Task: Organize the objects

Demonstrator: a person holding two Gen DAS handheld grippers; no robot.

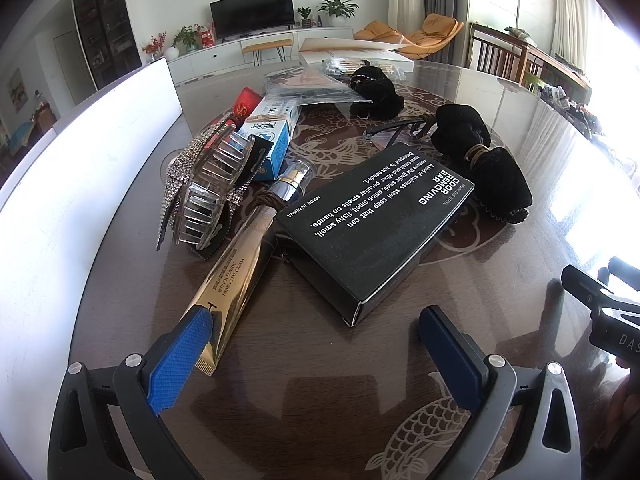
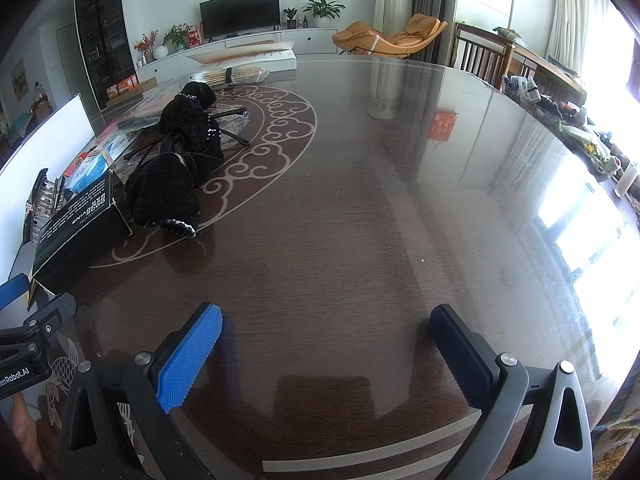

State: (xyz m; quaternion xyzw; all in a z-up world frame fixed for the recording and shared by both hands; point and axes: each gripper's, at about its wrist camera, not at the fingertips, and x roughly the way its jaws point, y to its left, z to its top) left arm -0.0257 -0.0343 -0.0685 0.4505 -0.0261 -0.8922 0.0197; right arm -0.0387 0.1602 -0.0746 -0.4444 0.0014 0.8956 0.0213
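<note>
Eye-cream tube (image 1: 236,272) lengthwise, cap pointing away.

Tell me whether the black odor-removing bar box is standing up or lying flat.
Lying flat. The black box rests on its broad face on the table, printed side up, one edge propped on the gold eye-cream tube.

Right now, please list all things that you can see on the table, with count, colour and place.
table: 1, dark brown, under everything
box: 1, black, centre
eye cream tube: 1, gold, left of the box
hair claw: 1, clear with rhinestones, left
carton: 1, blue-white, behind the claw
velvet bows: 2, black, right and rear
white board: 1, left edge
left gripper: open, tube tail at its left finger
right gripper: open, over bare table
</note>
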